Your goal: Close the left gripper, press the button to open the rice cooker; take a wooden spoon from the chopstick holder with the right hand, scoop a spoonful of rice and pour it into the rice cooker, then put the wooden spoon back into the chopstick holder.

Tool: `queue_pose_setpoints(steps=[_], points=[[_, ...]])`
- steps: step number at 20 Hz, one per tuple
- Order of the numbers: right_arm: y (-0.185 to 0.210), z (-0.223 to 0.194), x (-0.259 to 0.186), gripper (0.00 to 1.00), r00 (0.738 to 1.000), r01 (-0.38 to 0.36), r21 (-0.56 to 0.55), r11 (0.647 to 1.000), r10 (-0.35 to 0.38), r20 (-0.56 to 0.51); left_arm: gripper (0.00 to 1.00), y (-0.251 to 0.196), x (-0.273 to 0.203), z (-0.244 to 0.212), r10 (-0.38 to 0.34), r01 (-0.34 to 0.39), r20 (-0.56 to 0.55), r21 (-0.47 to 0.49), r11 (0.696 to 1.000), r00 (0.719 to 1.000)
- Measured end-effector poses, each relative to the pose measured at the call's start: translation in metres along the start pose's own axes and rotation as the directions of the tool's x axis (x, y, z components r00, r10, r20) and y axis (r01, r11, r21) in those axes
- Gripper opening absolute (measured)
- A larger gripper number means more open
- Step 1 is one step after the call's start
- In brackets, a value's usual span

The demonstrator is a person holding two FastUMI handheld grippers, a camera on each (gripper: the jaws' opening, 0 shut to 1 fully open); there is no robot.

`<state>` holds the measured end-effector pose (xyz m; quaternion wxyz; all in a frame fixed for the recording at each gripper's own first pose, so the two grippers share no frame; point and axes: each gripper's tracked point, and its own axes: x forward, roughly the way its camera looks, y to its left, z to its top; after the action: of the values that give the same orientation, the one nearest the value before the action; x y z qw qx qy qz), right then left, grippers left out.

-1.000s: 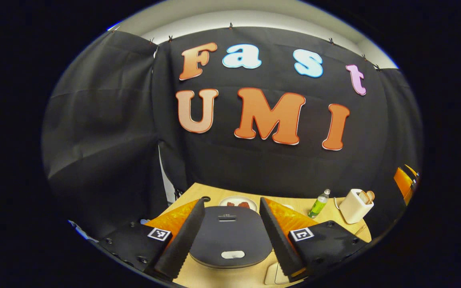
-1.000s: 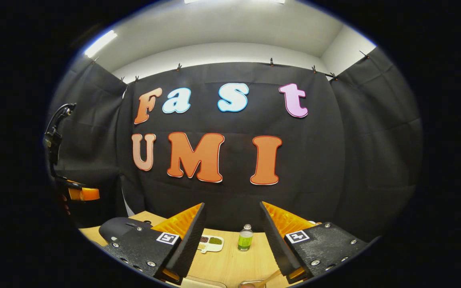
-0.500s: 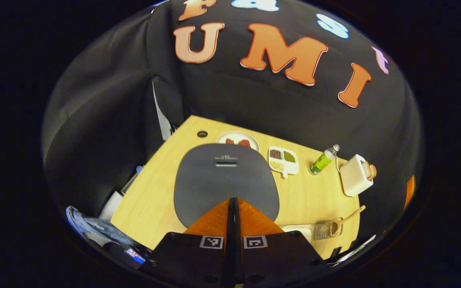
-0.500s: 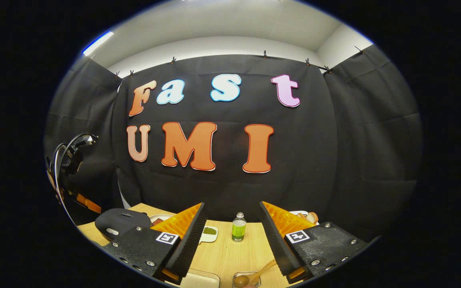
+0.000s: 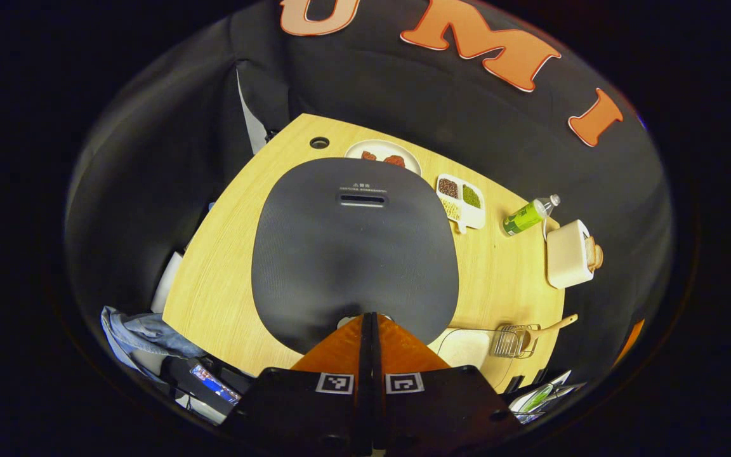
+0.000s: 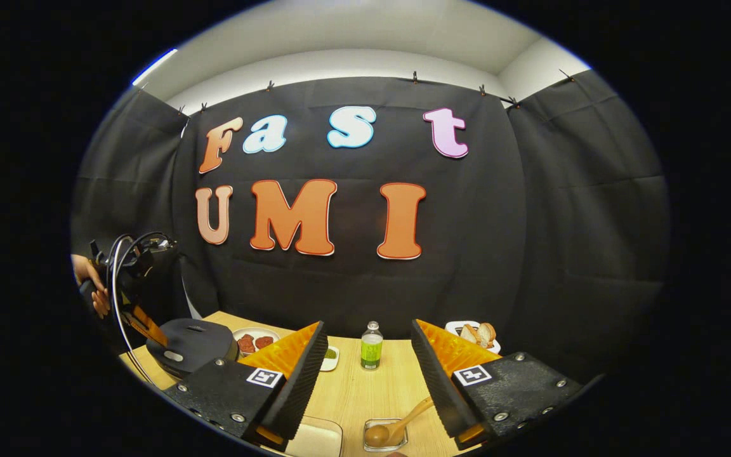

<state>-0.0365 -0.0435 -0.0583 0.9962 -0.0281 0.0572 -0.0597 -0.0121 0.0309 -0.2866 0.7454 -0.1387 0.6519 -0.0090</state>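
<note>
Now that its jaws are brought together, the left gripper (image 5: 365, 317) is lowered toward the dark grey oval rice cooker (image 5: 354, 247) on the bench; the button press is judged imminent, while the right gripper (image 6: 368, 381) is held with jaws apart above the wooden spoon (image 6: 397, 426).

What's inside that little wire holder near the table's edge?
A wooden spoon lies in the chopstick holder, its handle sticking out past the rim. In the right gripper view its bowl rests at the bottom. Whether anything else sits under it is hidden.

My left gripper (image 5: 368, 317) has textured black mounts, each with a square black-and-white marker; my right gripper (image 6: 365, 355) matches — silver screws dot its mounts, ridged faces line its fingers.
</note>
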Motion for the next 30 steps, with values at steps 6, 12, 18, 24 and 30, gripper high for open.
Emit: queue_pose_setpoints(steps=[6,12,18,24,30], points=[[-0.019,-0.01,-0.005,0.83,0.998,0.055,-0.012,0.998,-0.055,-0.017,0.04,-0.004,0.022,-0.009,0.003,-0.007,-0.114,-0.033,0.999,0.994],[-0.033,-0.03,0.002,0.83,0.992,0.101,0.016,0.995,-0.1,-0.076,0.05,-0.005,0.028,-0.007,0.032,-0.031,-0.122,0.003,1.0,0.992],[-0.046,-0.065,0.013,0.83,0.975,0.127,0.041,0.991,-0.117,-0.19,0.05,-0.009,0.02,-0.012,0.036,-0.036,0.002,0.078,0.996,0.999],[-0.059,-0.113,0.015,0.86,0.937,0.147,0.106,0.983,-0.105,-0.335,0.02,-0.017,-0.011,0.006,0.055,-0.097,0.258,0.152,0.984,0.965],[-0.063,-0.146,0.02,0.86,0.906,0.151,0.145,0.978,-0.078,-0.417,0.17,-0.037,-0.085,0.053,-0.002,-0.159,0.61,0.209,0.965,0.792]])
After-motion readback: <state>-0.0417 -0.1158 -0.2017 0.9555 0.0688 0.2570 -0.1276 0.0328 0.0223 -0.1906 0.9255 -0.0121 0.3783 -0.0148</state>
